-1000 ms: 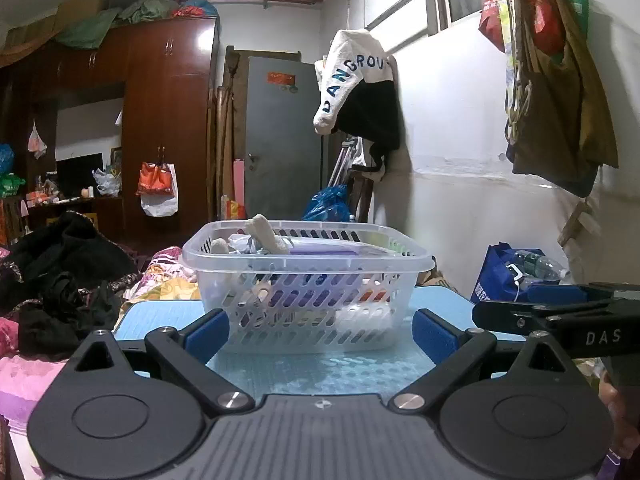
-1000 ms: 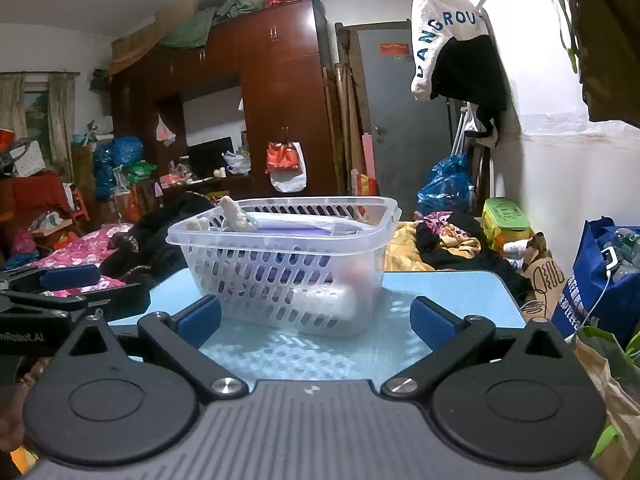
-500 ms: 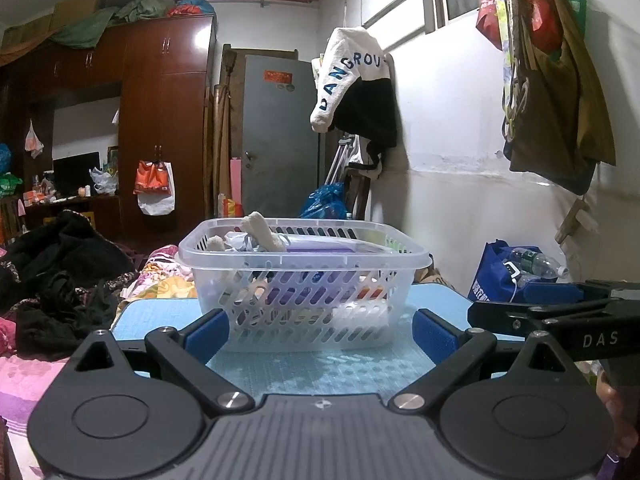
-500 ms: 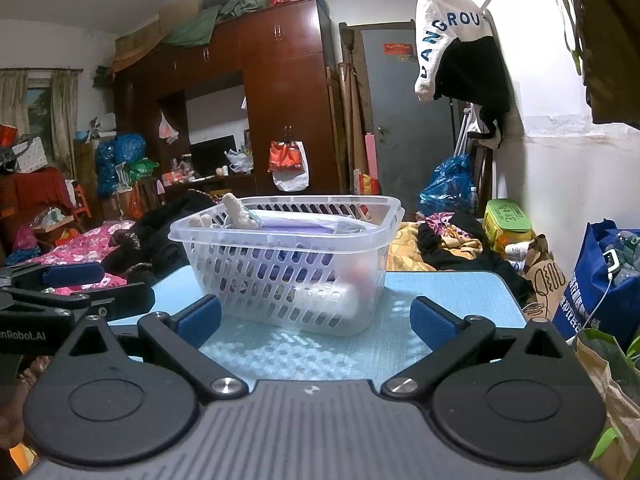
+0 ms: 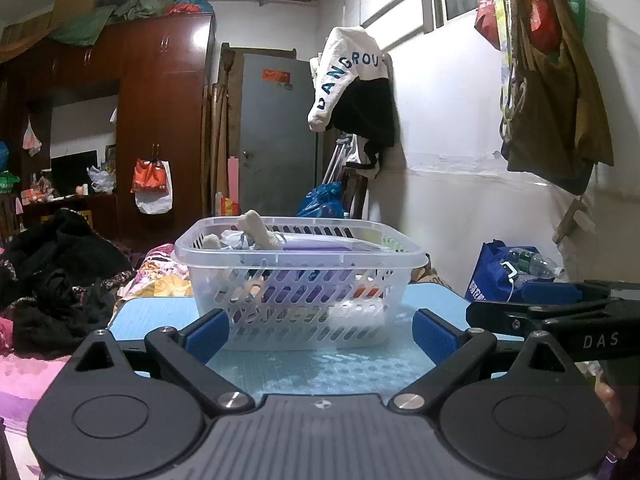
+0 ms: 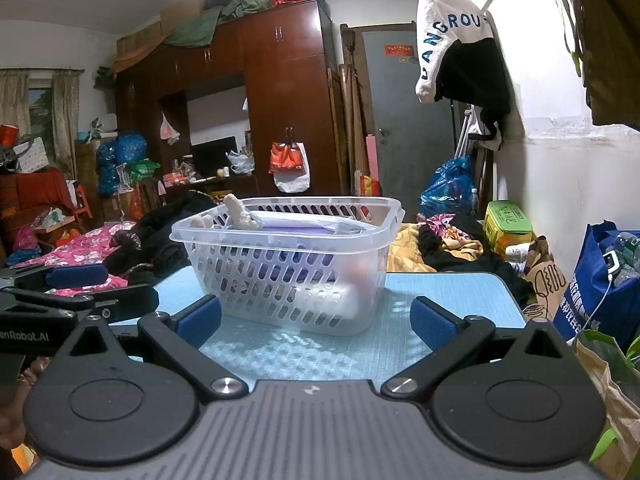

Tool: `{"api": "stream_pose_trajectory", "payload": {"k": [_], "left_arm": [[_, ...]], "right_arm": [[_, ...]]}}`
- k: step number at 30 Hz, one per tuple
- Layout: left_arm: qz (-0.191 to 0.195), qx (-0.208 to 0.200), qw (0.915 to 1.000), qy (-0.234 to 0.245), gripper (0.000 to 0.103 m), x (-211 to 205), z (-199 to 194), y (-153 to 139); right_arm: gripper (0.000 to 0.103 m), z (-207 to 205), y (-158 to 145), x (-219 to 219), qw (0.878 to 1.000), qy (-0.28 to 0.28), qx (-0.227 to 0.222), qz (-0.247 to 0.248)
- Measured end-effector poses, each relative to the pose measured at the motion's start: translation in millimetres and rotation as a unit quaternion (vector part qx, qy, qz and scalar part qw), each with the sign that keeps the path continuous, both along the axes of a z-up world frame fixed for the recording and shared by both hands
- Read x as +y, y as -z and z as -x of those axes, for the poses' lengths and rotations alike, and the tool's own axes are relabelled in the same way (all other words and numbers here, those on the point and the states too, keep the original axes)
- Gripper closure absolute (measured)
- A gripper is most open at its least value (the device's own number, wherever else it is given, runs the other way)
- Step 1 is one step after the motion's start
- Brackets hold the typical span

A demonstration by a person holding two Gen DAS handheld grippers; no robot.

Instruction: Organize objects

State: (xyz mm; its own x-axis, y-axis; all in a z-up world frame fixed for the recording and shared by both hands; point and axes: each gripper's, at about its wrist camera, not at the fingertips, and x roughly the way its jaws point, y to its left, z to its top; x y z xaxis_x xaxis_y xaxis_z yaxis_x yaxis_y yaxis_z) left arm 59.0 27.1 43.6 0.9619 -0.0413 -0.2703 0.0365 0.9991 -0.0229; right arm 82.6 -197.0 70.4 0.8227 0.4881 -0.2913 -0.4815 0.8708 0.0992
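A clear plastic basket (image 5: 296, 276) stands on the light blue table (image 5: 152, 312), filled with several objects; a pale knobbly piece (image 5: 258, 228) and a purple flat item (image 5: 320, 245) show at its top. It also shows in the right wrist view (image 6: 288, 268). My left gripper (image 5: 320, 332) is open and empty, low in front of the basket. My right gripper (image 6: 316, 322) is open and empty, also in front of the basket, to its right. Each gripper shows in the other's view: the right one (image 5: 560, 308), the left one (image 6: 60, 288).
A bed with dark clothes (image 5: 56, 272) lies left of the table. A blue bag (image 6: 604, 276) and paper bags (image 6: 612, 396) stand at the right by the white wall. A wardrobe (image 6: 280, 100) and grey door (image 5: 276, 136) are far behind.
Both grippers have drifted slightly; the basket sits a touch lower in the left view. Nothing was taken hold of or let go.
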Motion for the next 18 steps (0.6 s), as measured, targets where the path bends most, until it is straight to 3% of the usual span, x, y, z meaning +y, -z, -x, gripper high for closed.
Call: {"api": "stream_pose_trajectory", "payload": {"k": [18], "left_arm": [[-0.004, 0.004, 1.0, 0.006, 0.004, -4.5, -1.9, 3.0]], "right_arm": [[0.0, -0.2, 0.5, -0.3, 1.0, 0.0, 0.001, -0.001]]}}
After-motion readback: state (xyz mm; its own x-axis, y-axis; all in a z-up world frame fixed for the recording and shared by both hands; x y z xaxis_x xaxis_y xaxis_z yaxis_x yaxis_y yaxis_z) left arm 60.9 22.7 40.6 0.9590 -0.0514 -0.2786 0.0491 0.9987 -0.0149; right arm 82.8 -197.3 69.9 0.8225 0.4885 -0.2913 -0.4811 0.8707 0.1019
